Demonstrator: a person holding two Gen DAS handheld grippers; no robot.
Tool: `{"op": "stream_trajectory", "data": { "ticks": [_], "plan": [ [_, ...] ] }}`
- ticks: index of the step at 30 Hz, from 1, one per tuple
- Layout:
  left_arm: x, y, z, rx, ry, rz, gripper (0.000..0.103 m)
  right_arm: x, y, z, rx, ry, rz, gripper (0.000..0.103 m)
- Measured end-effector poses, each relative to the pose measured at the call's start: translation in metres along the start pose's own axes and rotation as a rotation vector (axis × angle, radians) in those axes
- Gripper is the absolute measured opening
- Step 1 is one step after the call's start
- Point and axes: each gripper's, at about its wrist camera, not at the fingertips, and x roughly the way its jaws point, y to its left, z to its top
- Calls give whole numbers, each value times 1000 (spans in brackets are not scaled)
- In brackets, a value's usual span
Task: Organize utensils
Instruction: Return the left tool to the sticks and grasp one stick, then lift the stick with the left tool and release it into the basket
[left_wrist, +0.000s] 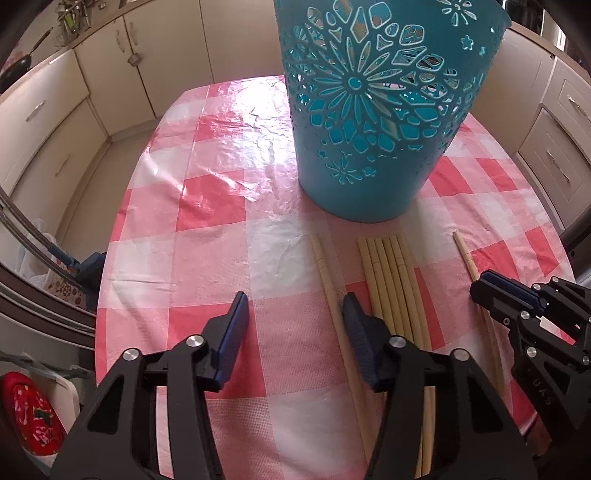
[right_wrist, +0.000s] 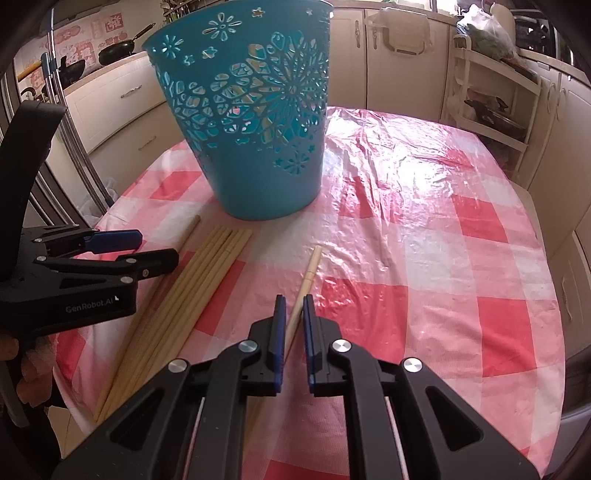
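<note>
Both grippers low over the table, side by side

The left gripper has its jaws spread wide with nothing between the pads; the right gripper sits to its right with its jaws nearly closed, a single chopstick in the narrow gap, though whether the pads actually grip it cannot be told

Tabletop: your tabletop wears a glossy pink-and-white checked plastic cloth.
Basket: a teal plastic basket with flower cut-outs stands upright on it.
Chopsticks: pale wooden chopsticks lie bundled near the basket; single ones lie either side.
</note>
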Motion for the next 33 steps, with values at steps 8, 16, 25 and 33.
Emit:
{"op": "stream_trajectory", "data": {
  "ticks": [8,16,25,33],
  "plan": [
    [-1,3,1,-13,6,-41,8,1,3,0,-12,-1,-5,11],
    [-13,28,7,-105,27,-172,5,1,2,1,-19,-7,-1,12],
    [-97,32,10,-138,-70,-379,5,1,1,0,-13,-7,7,12],
    [-201,32,71,-129,-379,-408,5,0,-1,1,2,-7,13,13]
  ]
}}
